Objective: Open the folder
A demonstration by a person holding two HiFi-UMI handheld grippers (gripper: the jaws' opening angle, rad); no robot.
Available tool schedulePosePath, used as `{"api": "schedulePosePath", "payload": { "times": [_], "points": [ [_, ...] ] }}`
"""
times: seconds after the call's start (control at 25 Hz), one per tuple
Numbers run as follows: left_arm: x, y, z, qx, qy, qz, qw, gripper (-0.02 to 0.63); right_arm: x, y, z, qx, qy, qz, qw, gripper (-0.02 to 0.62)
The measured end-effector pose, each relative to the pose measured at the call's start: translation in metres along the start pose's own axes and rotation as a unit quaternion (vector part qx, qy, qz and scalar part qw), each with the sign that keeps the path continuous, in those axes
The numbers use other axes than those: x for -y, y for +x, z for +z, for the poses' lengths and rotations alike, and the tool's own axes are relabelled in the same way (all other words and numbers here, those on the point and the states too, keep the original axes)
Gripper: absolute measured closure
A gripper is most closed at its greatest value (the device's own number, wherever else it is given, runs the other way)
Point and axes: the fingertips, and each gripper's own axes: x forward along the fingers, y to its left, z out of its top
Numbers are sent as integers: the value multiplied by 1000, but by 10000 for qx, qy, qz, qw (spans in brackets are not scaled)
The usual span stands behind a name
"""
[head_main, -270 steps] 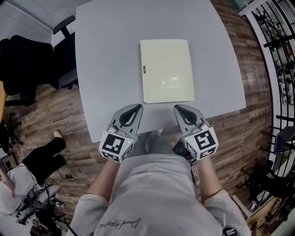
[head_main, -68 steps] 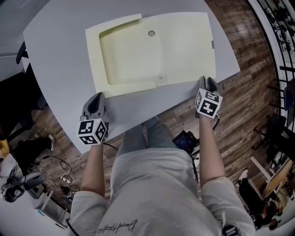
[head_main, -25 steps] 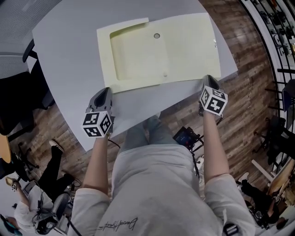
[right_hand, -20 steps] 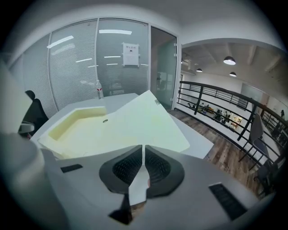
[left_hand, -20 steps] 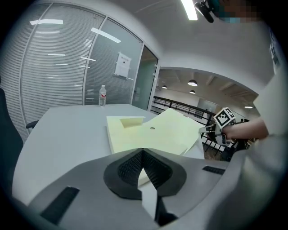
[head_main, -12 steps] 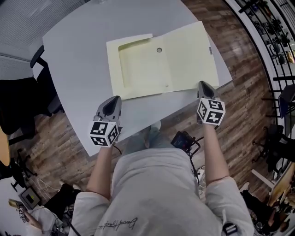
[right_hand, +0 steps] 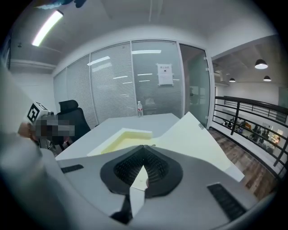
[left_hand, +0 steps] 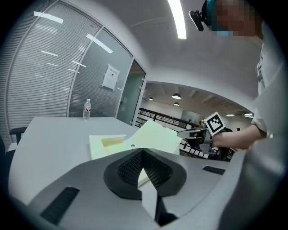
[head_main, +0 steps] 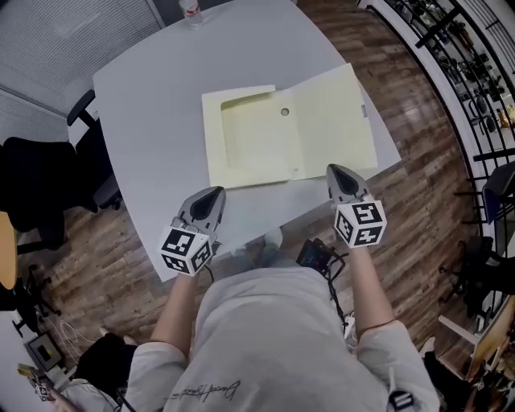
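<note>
On the grey tabletop [head_main: 153, 105] the pale yellow folder [head_main: 326, 121] lies open, set a little askew. Its left half is a shallow pocket [head_main: 249, 133] with raised borders. The cover is swung out to the right, and its far right corner reaches the tabletop's right edge. In both gripper views the cover slopes upward from the spine rather than lying flat. A small round hole [head_main: 285, 112] sits near the spine.

Left gripper [head_main: 214, 193]: held over the near edge of the tabletop, pointing toward the folder's near left corner. Jaws closed tip to tip, with nothing between them. It is near the folder but not touching it.

Right gripper [head_main: 335, 170]: just beside the near edge of the cover, close to its right corner. Jaws closed, with nothing gripped. The right gripper view shows the folder lying beyond the tips, not between them.

A water bottle [head_main: 190, 11] stands upright at the far end of the tabletop, well apart from the folder. A black office chair [head_main: 40, 173] sits off the tabletop's left side on the wooden floor [head_main: 418, 201].
</note>
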Motion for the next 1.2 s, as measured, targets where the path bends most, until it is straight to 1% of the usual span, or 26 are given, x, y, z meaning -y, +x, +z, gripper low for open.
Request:
{"api": "schedulePosePath", "payload": {
  "times": [0.12, 0.44, 0.6, 0.68, 0.76, 1.0, 1.2],
  "points": [
    [9, -9, 8, 29, 145, -80, 9999, 597, -28, -3, 12, 44, -72, 289, 9995, 572],
    [22, -22, 20, 175, 222, -160, 9995, 597, -95, -19, 36, 209, -225, 1020, 9943, 572],
    [22, -22, 23, 222, 201, -88, 9995, 597, -113, -17, 36, 208, -298, 1182, 9923, 572],
    [26, -21, 26, 263, 185, -125, 9994, 597, -121, -15, 35, 182, -297, 1285, 9911, 572],
    [30, -20, 27, 290, 255, -155, 9991, 597, -127, -14, 35, 170, -299, 1357, 9902, 572],
    [30, -24, 28, 253, 381, -193, 9988, 597, -143, -10, 40, 210, -253, 1479, 9885, 572],
    [29, -24, 31, 284, 398, -167, 9987, 597, -148, -8, 42, 258, -227, 1544, 9874, 572]
  ]
}}
